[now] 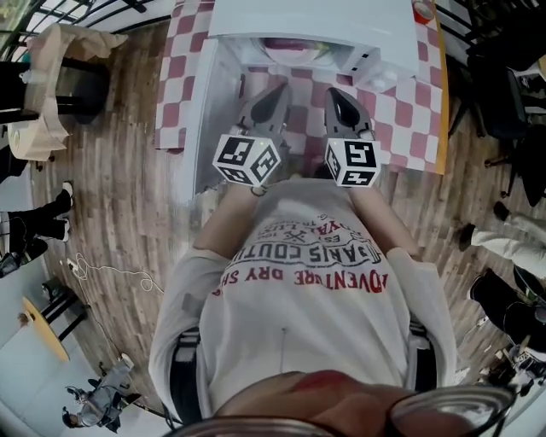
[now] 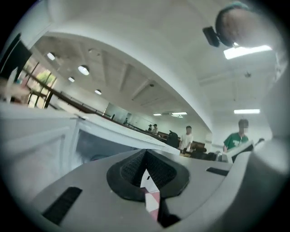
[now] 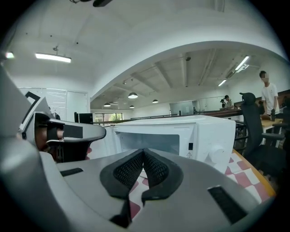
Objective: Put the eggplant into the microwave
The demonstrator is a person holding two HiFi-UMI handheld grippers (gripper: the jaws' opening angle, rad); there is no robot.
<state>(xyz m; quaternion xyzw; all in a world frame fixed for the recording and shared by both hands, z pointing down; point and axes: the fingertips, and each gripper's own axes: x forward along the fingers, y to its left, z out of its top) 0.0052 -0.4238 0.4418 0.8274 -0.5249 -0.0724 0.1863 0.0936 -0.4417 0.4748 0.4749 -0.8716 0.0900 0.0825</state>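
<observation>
White microwave (image 1: pixel 317 19) straight ahead of both tongs, seated on the red-and-white checked bench (image 1: pixel 401 119), door (image 1: pixel 207 119) swung open toward the left side of the head view.

Left tongs (image 1: pixel 279 89) closed tip to tip, nothing between the pads, only checked cloth visible through the gap behind them in the left gripper view. Right tongs (image 1: pixel 335 94) likewise closed and empty, pads meeting at the tip, aimed at the microwave front near the control knob (image 3: pixel 216 154).

No eggplant in either grip, none on the visible stretch of bench. Just inside the cavity mouth, a purplish streak (image 1: pixel 290 44), seen from the head view only: possibly the eggplant, already inside, too blurred to say for sure. If so, long axis across the cavity, side to side, lying beyond both tips, straight on from the left tongs and a little to the left of the right tongs.

Left tongs judged nearer, both to that streak and to the open door. Likely next concern the door rather than the vegetable.

Count: one microwave, one door, one knob in view, two tongs, one eggplant at most, none confirmed.
</observation>
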